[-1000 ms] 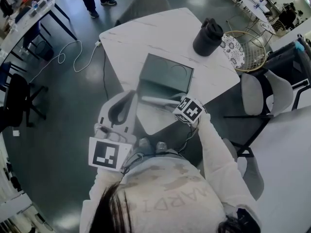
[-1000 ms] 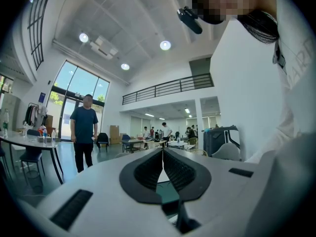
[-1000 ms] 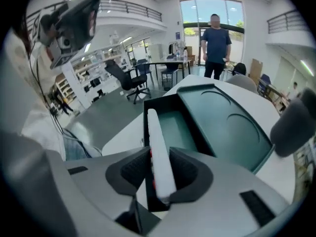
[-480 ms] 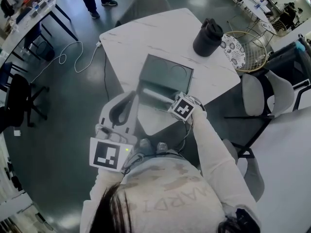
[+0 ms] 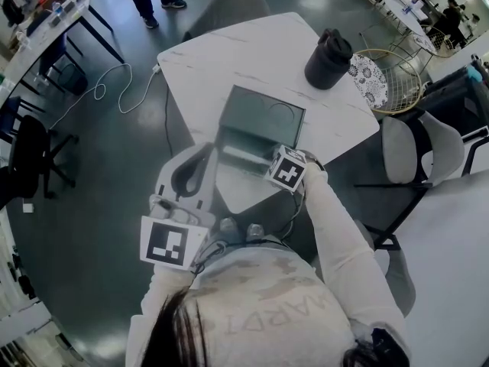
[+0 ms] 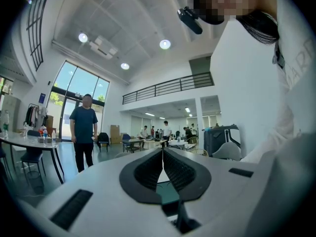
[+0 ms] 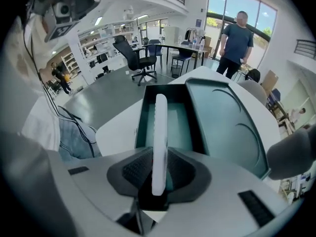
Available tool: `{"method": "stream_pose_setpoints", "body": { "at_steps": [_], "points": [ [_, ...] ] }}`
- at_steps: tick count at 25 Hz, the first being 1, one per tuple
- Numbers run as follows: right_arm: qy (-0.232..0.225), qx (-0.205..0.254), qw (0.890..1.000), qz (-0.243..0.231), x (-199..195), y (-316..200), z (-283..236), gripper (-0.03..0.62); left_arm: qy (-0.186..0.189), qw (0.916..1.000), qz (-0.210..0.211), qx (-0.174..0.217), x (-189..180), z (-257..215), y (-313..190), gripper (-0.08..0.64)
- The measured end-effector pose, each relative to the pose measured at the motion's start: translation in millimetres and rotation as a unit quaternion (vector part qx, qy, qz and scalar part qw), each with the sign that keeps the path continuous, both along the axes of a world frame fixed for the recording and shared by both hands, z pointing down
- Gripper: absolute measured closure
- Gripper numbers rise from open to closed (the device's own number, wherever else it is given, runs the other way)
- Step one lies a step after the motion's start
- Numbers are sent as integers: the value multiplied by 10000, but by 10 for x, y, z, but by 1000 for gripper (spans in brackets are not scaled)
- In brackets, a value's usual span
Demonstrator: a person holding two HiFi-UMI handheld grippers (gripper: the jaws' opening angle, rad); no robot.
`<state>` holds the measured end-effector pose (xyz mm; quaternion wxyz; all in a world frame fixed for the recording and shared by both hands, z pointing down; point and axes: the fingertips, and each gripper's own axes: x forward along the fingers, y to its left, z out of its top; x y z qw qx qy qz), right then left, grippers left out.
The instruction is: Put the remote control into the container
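On the left, the left tongs [image 6: 162, 153] are held just beside the near corner of the white bench [image 5: 229, 60], and they point out into the big room. Their two jaws are pressed together and there is nothing between them. In the middle of the bench sits the container [image 7: 180, 125], a dark green box. Its lid [image 7: 227, 117] is open and lies flat on the far side. The remote control [image 7: 160, 127] is long, thin and white. It stands on its narrow edge over the open box and runs along the length of it. Whether it touches the bottom of the box cannot be told. The right tongs [image 7: 159, 171] grip the near end of the remote control, with one jaw pressing on each flat side, so the jaws are only as far apart as the remote is thick. Further right, near the far corner of the bench, stands a black jug [image 5: 328, 58]. Just beside it, past the edge of the bench, is a round wire basket [image 5: 393, 82]. A person [image 7: 236, 41] in a dark blue top stands on the floor beyond the bench
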<state>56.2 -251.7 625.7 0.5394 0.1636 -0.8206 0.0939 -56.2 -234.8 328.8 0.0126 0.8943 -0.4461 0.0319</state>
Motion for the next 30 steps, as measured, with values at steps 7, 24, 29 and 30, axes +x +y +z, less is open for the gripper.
{"method": "stream_pose_setpoints", "body": {
  "at_steps": [7,24,29,30],
  "points": [
    [-336,-60,9989,317,-6,-111,-65,521,-4,10000,41,1,35,7,-17,546],
    [-36,-459,9959,774,63,-228,100,566,-30,10000,10,-36,65,25,-73,547],
    [-38,-438,9967,677,-4,-234,127,566,-37,10000,9,-40,54,32,-81,547],
    [-100,-364,9974,619,-37,-261,105,566,-40,10000,13,-38,55,32,-87,547]
  ]
}}
